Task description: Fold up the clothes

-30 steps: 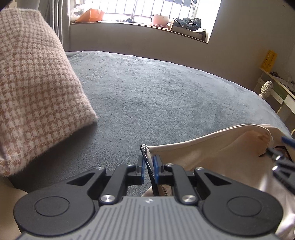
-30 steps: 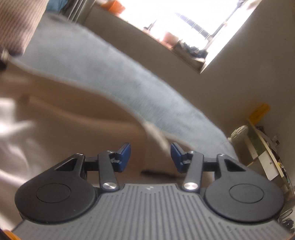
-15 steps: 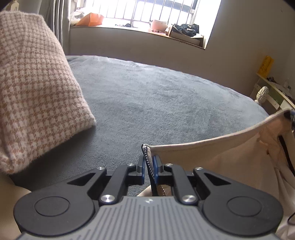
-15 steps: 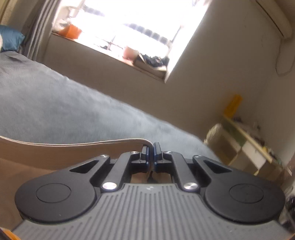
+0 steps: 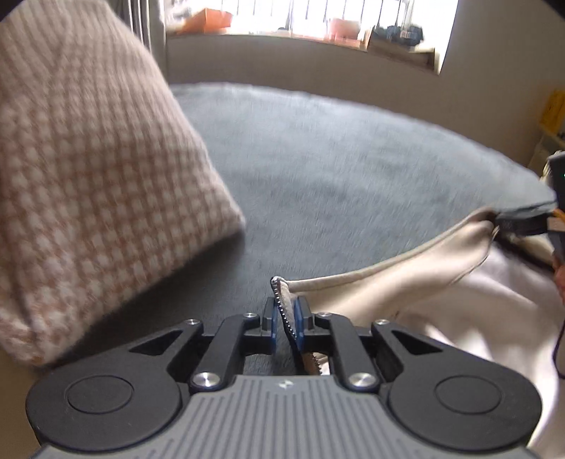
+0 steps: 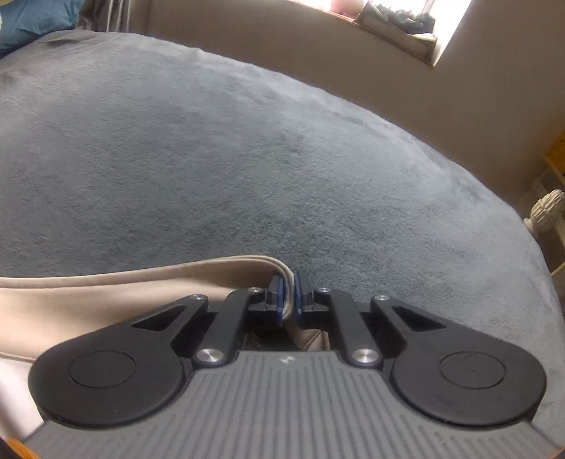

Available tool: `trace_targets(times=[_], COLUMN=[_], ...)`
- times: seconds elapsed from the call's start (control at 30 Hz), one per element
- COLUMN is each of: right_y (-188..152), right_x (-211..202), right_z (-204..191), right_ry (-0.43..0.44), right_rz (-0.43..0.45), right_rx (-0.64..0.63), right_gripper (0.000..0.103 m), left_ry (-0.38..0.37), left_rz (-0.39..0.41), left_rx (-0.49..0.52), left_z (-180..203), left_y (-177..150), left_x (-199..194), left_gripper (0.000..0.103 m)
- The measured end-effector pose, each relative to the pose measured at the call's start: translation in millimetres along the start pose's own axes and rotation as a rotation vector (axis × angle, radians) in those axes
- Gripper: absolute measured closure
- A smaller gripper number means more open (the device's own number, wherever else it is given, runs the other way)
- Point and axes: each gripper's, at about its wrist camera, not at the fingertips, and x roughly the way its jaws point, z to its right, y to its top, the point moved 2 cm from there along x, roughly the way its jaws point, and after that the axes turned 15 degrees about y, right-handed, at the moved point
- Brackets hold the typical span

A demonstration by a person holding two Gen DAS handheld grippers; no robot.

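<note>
A beige garment [image 5: 406, 293] lies at the near right of the grey bed [image 5: 335, 169]. Its bead-trimmed corner stands between the blue pads of my left gripper [image 5: 285, 317]. The pads still pinch it while the jaws begin opening. The garment's top edge runs in a sagging line to my right gripper [image 5: 498, 220] at the right border. In the right wrist view, my right gripper [image 6: 289, 296] pinches a folded edge of the garment [image 6: 123, 293], and its jaws are easing open slightly. It hangs low over the bed [image 6: 247, 159].
A large pink-and-white checked pillow [image 5: 88, 176] fills the left side, close to my left gripper. A windowsill [image 5: 317, 31] with boxes runs behind the bed. A blue cushion [image 6: 31, 17] sits far left, and a white ornament [image 6: 545, 212] stands off the bed's right edge.
My right gripper shut on the garment's edge, then carried it rightward and tipped down over the bed. The left view shifted toward the checked pillow, and the edge between both grippers lengthened.
</note>
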Motion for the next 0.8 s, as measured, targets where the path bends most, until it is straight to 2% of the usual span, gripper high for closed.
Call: trace_targets(times=[0.03,0.07,0.1,0.17,0.2,0.3,0.37,0.43,0.5,0.53,0.67,0.7,0.73,0.77,0.8], right_y=[-2,1,4,4,1,-17,-35,-53,-66,-71,-82,-84,-86,-88,-89], right_x=[-3,-14,-25,-62,-82,-141,-161,-174,-175,-175,-160,-155,-150,-140,-131], right_z=[-2,-2,-2,3,4,15,20,19,1,-13,-43,-45,-46,-46,-46], right_ry=[-0.002,0.015,0.033,0.041,0.038,0.097,0.211,0.330,0.434,0.465,0.486,0.478,0.478,0.488,0.499], right_rz=[0.015,0.023,0.031,0.090,0.118,0.153,0.134,0.092,0.040,0.020,-0.046,-0.053,-0.069,-0.088,-0.106], right_rx=[-0.003,0.008,0.018,0.002,-0.005,0.081,0.201,0.304,0.312,0.275,0.237,0.239,0.255,0.266,0.277], right_gripper=[0.095,0.085,0.064,0.042,0.039,0.038,0.039,0.042,0.051,0.052,0.075,0.079,0.082,0.087,0.088], left_ry=[0.003,0.011,0.017,0.027,0.030,0.039,0.027,-0.048,-0.146,-0.194,-0.354,-0.377,-0.394,-0.392,-0.375], left_rz=[-0.020,-0.027,-0.023,-0.013,-0.011,0.018,0.052,0.079,0.096,0.101,0.089,0.083,0.076,0.067,0.053], left_rx=[-0.019,-0.034,-0.043,-0.052,-0.056,-0.061,-0.036,0.016,0.078,0.113,0.240,0.258,0.273,0.276,0.267], left_z=[-3,-7,-12,-20,-25,-36,-36,-29,-15,-7,37,47,55,63,68], left_y=[0,1,1,-1,-2,-7,-10,-14,-21,-25,-46,-51,-56,-60,-64], left_x=[3,3,1,-5,-10,-31,-51,-72,-90,-98,-114,-114,-114,-111,-108], left_gripper=[0.074,0.062,0.051,0.044,0.040,0.038,0.038,0.043,0.047,0.047,0.059,0.058,0.059,0.065,0.071])
